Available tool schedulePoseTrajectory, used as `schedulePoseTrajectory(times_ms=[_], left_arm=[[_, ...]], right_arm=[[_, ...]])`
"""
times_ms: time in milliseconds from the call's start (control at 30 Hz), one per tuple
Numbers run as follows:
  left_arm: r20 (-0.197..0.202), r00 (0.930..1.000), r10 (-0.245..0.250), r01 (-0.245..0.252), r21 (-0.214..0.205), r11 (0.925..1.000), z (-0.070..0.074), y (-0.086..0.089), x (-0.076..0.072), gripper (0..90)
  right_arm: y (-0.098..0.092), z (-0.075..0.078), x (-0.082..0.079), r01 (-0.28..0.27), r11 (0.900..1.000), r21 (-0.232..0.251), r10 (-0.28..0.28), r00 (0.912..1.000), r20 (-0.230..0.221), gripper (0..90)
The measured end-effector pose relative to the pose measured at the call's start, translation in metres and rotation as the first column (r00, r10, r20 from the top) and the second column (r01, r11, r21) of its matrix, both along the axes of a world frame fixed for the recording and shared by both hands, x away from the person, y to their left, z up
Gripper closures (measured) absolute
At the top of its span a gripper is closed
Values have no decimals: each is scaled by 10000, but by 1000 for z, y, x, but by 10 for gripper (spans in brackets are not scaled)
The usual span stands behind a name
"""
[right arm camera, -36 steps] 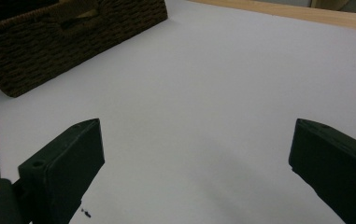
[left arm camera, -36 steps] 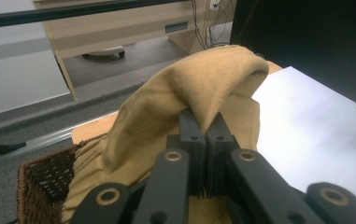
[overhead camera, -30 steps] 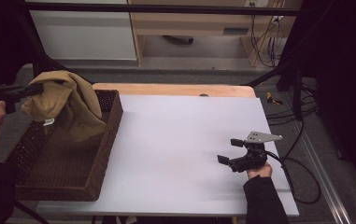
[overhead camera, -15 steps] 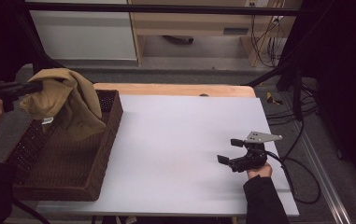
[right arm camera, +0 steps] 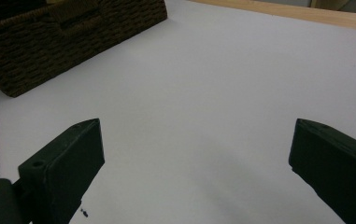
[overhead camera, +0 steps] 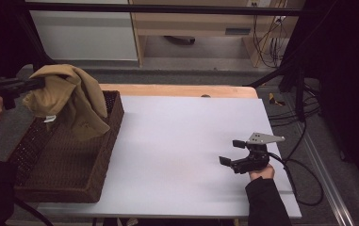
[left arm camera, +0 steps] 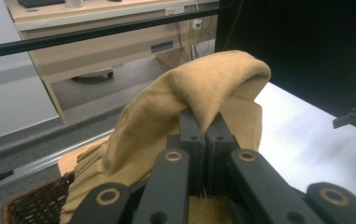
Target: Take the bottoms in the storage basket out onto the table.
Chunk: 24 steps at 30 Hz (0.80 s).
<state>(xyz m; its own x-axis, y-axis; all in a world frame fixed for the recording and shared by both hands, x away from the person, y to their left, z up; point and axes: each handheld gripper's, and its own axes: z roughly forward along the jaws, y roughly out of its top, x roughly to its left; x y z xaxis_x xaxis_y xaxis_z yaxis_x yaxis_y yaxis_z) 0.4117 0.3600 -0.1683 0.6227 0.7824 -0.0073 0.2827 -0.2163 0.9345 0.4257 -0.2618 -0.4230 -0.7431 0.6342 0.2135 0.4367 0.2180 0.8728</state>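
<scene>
Left gripper (left arm camera: 202, 128) has its jaws pinched together on a fold of the tan cloth (overhead camera: 69, 101), holding it up above the far left end of the brown wicker basket (overhead camera: 92, 174) on the white worktop (overhead camera: 177, 150). Right gripper (overhead camera: 231, 152) rests on the worktop's near right, jaws spread wide with nothing between them.

Tan cloth (overhead camera: 71, 96) — dark-brown woven basket (overhead camera: 64, 165)
</scene>
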Motion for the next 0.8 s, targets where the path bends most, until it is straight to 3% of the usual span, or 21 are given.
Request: schedulePoseTrajectory(times_ms=[800], left_arm=[[188, 9946, -1025, 1026, -52, 9947, 7, -43, 4, 880]], right_arm=[[-1, 1, 0, -12, 10000, -16, 12, 10000, 30, 39]])
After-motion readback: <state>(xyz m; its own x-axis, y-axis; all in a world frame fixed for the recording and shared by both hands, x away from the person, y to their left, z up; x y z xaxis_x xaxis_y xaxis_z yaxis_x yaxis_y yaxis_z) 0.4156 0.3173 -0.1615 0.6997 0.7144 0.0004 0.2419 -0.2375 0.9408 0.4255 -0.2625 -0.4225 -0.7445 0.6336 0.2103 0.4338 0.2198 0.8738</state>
